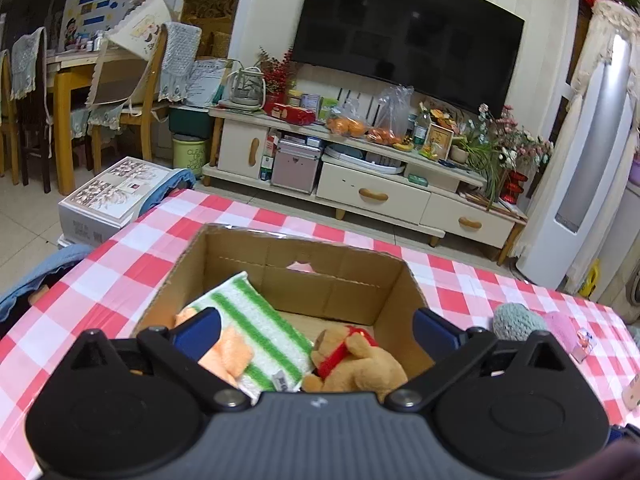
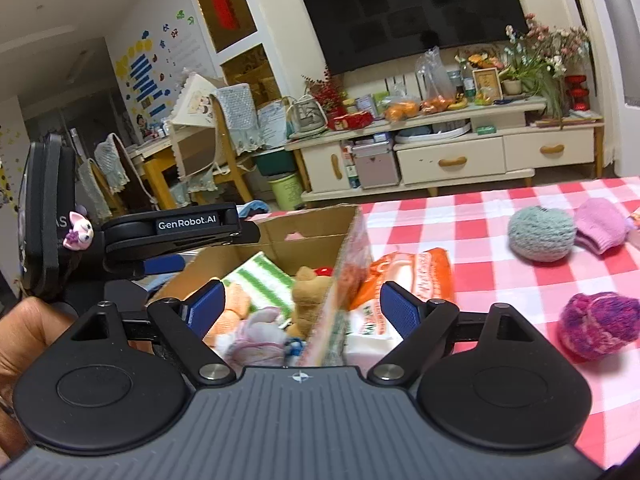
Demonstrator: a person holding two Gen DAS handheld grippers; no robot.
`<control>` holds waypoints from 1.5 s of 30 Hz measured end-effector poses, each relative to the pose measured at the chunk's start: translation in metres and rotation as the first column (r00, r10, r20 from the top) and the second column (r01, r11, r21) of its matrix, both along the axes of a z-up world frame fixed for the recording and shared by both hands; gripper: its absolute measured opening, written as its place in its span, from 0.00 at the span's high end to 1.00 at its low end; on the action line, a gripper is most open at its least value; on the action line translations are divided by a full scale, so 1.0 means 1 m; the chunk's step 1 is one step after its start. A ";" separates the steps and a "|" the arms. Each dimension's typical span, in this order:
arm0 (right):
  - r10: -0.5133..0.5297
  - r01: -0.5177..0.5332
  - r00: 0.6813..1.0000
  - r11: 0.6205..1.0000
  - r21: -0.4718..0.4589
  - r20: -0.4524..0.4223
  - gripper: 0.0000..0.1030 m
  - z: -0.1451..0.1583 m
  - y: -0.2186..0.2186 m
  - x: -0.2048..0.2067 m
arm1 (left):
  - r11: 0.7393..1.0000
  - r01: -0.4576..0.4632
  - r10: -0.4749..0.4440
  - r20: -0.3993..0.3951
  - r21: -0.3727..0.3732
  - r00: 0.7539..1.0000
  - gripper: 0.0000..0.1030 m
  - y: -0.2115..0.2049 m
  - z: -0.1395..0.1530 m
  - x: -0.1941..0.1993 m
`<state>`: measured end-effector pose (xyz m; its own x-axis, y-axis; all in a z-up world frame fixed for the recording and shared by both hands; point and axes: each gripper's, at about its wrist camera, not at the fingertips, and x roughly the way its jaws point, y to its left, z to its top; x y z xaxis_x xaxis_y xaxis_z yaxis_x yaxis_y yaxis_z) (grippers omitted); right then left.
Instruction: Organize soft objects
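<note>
Toys and a striped cloth (image 1: pixel 256 320) lie in the box (image 1: pixel 332 280) at twelve o'clock, gathered for tidying; both grippers' fingers (image 1: pixel 198 332) (image 2: pixel 206 306) stand spread, holding nothing, while woolly balls (image 2: pixel 540 232) wait on the worktop (image 2: pixel 480 280) at two o'clock.

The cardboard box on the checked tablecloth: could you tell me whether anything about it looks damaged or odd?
Yes: the cardboard box has a small ragged hole torn in its far wall, with pink showing through. The striped cloth inside leans tilted rather than flat.
</note>
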<state>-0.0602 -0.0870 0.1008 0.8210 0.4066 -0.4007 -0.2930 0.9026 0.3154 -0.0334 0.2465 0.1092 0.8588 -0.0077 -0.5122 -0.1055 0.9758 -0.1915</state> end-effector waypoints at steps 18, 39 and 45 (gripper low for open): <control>-0.092 0.092 0.996 0.995 -0.040 0.014 0.00 -0.003 -0.012 -0.003 | 0.995 0.062 -0.058 -0.041 0.084 0.997 0.01 -0.053 -0.004 0.010; -0.164 0.165 0.986 0.985 -0.047 0.015 0.00 -0.010 -0.018 -0.003 | 0.975 0.146 -0.134 -0.079 0.168 0.988 0.01 -0.107 -0.011 0.018; -0.191 0.192 0.981 0.981 -0.039 0.010 0.00 -0.012 -0.019 -0.005 | 0.967 0.170 -0.156 -0.088 0.188 0.984 0.01 -0.122 -0.014 0.019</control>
<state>-0.0651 -0.1060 0.0884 0.8845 0.2256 -0.4084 -0.1153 0.9539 0.2772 -0.0144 0.1246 0.0949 0.8149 -0.0391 -0.5782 0.0518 0.9986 0.0055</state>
